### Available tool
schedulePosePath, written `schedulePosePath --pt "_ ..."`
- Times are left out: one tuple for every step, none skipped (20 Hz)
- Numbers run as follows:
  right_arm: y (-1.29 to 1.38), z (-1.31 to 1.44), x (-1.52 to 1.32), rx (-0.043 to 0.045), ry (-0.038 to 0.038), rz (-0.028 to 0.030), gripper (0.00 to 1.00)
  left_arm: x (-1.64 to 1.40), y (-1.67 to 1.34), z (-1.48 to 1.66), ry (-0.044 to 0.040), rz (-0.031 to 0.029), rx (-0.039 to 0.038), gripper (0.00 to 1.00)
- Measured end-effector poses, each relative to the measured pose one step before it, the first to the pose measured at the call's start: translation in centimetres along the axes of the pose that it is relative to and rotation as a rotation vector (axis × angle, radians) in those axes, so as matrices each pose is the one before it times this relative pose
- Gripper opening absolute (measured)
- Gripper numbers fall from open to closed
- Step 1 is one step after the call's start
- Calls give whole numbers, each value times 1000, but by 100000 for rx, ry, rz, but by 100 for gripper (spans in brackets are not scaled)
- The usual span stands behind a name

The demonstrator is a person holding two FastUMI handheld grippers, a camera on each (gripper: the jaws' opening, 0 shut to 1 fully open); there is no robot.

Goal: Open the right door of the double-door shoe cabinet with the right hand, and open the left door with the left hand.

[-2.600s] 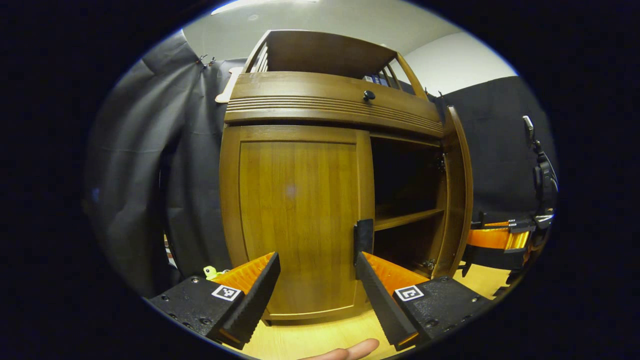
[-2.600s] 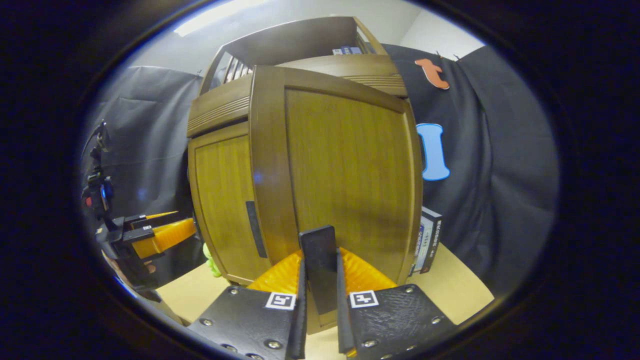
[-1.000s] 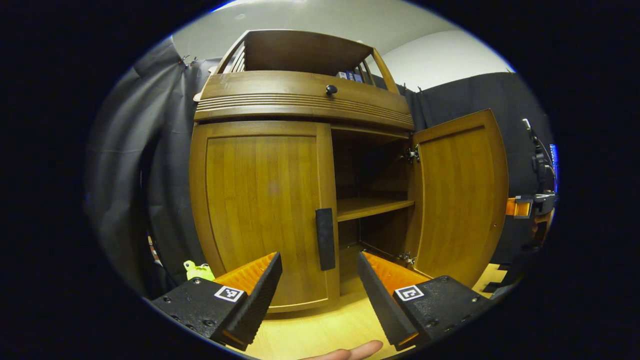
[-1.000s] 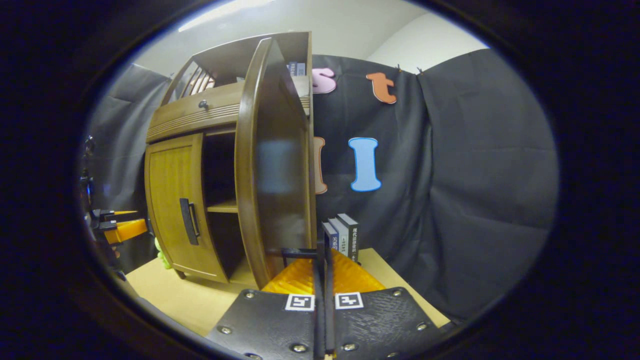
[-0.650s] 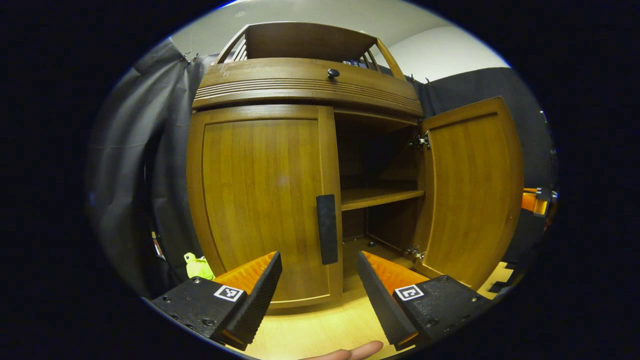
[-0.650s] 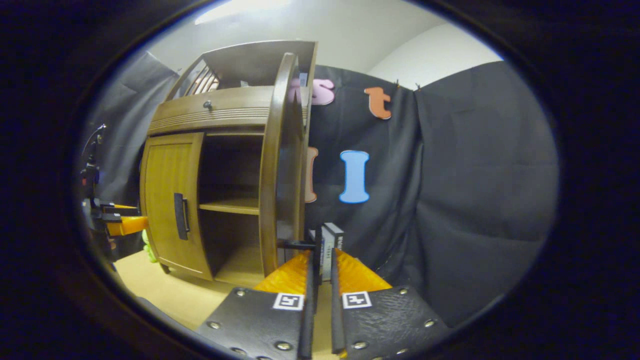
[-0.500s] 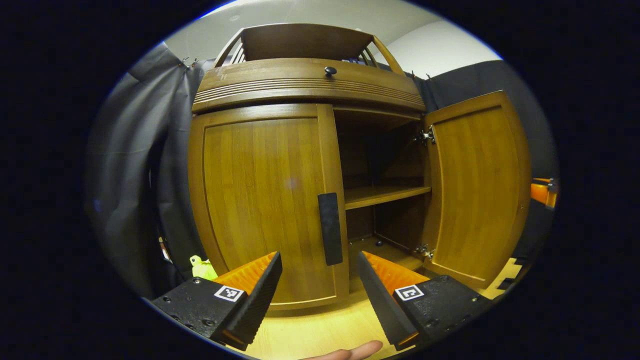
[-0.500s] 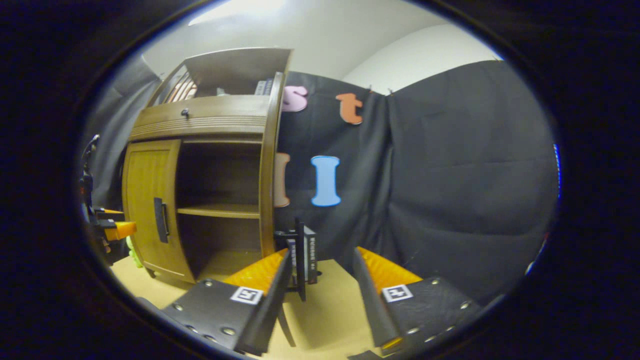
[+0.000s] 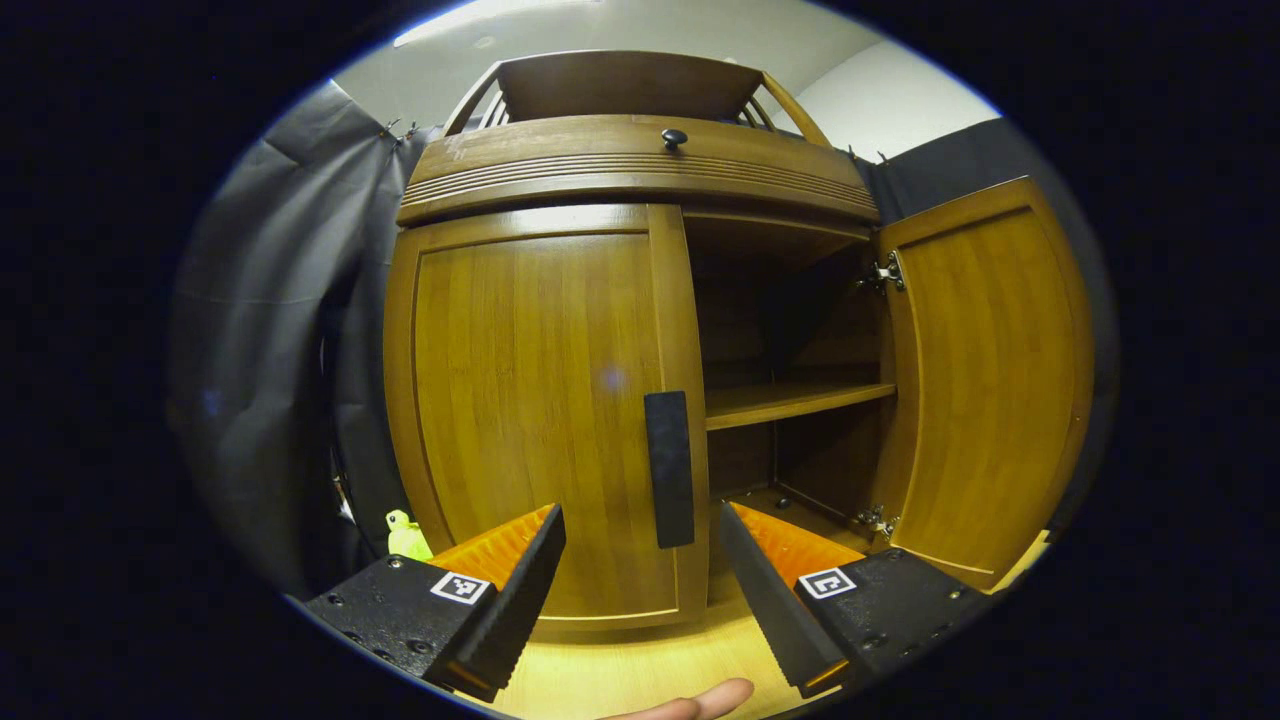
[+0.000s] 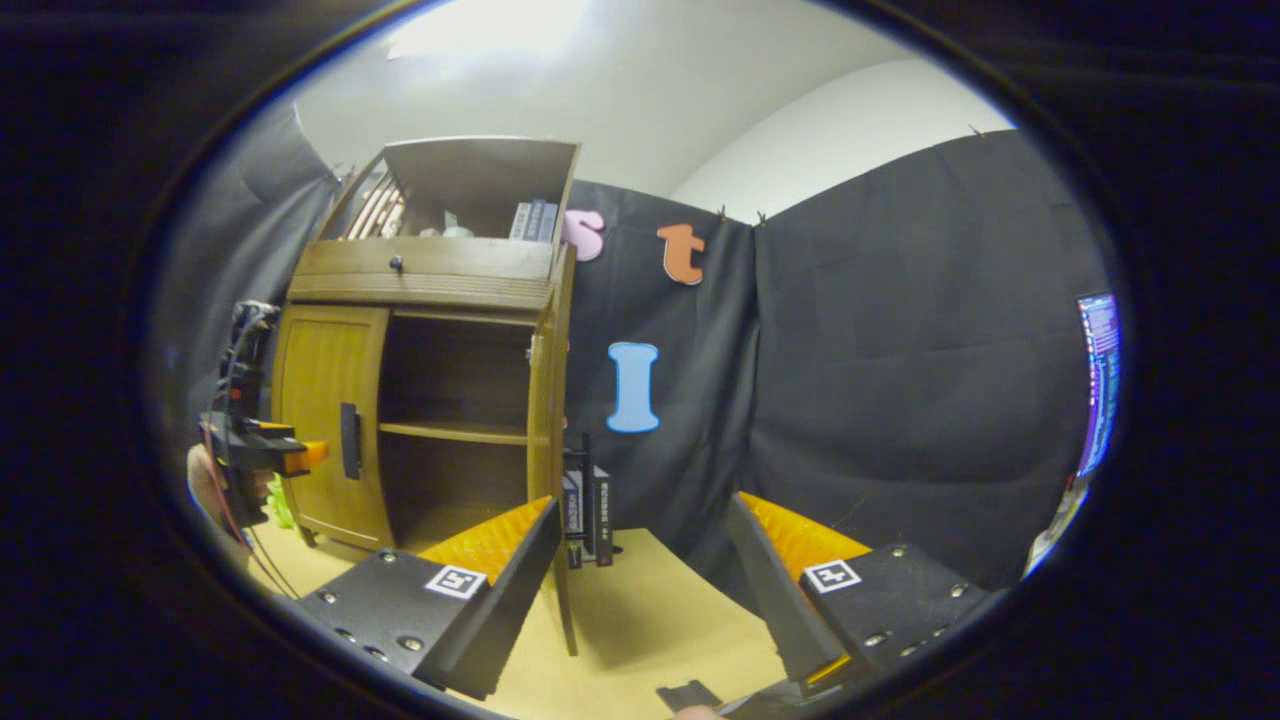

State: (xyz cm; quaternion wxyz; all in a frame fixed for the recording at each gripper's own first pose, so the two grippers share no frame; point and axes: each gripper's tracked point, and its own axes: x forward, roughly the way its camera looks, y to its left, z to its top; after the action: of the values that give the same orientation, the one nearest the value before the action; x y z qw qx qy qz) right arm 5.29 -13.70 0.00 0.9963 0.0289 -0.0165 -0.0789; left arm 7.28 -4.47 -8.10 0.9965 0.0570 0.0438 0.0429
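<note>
Standing wide open, the right door (image 9: pixel 985 385) is done and the right gripper (image 10: pixel 640 545) hangs spread and empty, so the left gripper (image 9: pixel 640 555), jaws wide, must next advance and close on the shut left door's handle (image 9: pixel 669 468) just ahead.

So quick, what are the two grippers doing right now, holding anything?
Left gripper: open, holding nothing, facing the left door's handle.
Right gripper: open, holding nothing, beside the opened right door.
</note>
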Motion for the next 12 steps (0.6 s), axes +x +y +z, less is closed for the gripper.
schedulePosePath --pt "712 304 -944 1926 -1858 1813 100 560 -355 -36 -179 -735 -642 99" --pt "736 -123 -878 1481 -1236 1905 96 614 -404 -129 277 -942 -1276 96" --pt "805 -147 -587 523 -530 1513 99 734 -263 -8 343 49 -882 96" --pt "955 -422 -451 81 223 1739 96 763 42 41 226 1046 66 96" --pt "950 -408 -467 -252 579 2078 96 849 -19 242 -392 1113 141 98" --pt "857 -308 -152 161 500 1744 97 804 -271 221 -597 810 228 96" --pt "1069 -268 -406 866 381 1919 97 872 -163 241 -1045 701 698 96" --pt "720 -52 -398 546 -305 1268 97 950 -427 66 -653 509 -370 98" --pt "692 151 -484 459 -1180 1434 97 838 -462 -227 822 380 445 95" --pt "565 32 -487 90 -1006 1541 100 668 -374 -583 2744 306 534 94" --pt "592 155 -389 -391 -711 1466 99 830 -395 -152 1158 -479 1781 92" --pt "177 589 -339 -148 -1013 213 96 794 239 -412 1757 1919 2069 89"
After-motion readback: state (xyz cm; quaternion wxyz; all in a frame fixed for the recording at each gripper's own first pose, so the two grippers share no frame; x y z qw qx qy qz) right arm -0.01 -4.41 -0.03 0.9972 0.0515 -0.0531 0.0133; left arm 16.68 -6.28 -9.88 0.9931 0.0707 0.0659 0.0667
